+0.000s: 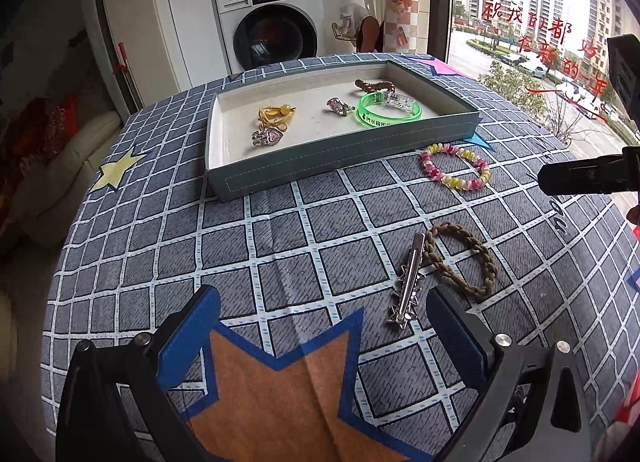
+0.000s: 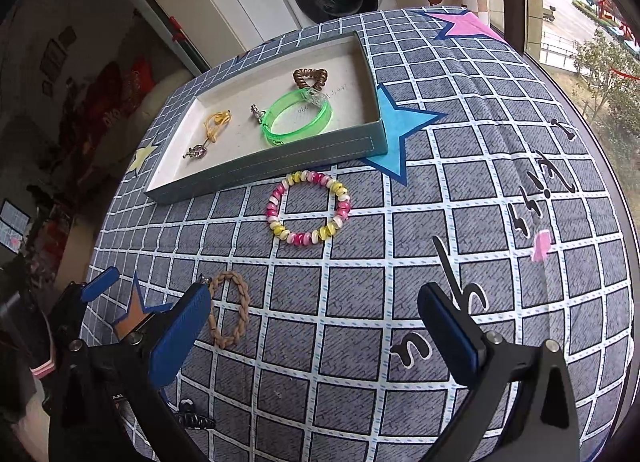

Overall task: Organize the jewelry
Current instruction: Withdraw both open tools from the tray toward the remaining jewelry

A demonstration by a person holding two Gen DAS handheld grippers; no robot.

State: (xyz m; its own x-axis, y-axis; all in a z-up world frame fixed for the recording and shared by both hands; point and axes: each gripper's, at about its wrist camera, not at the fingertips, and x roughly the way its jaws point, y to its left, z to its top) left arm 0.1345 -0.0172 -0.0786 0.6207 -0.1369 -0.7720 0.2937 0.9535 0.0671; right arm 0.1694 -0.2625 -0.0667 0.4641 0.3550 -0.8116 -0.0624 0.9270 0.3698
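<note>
Left claw [image 1: 320,326] is wide and empty; the silver hair clip [image 1: 406,282] lies at its 1 o'clock. Right claw [image 2: 316,326] is wide too, with the beaded bracelet [image 2: 308,207] at 12 o'clock.

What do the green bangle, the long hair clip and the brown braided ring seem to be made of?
Green bangle: probably see-through plastic, glossy, since the tray floor shows through it. Hair clip: looks like shiny silvery metal with bright glints. Brown braided ring: seemingly woven cord or fabric, matte, with visible plaited strands.
</note>
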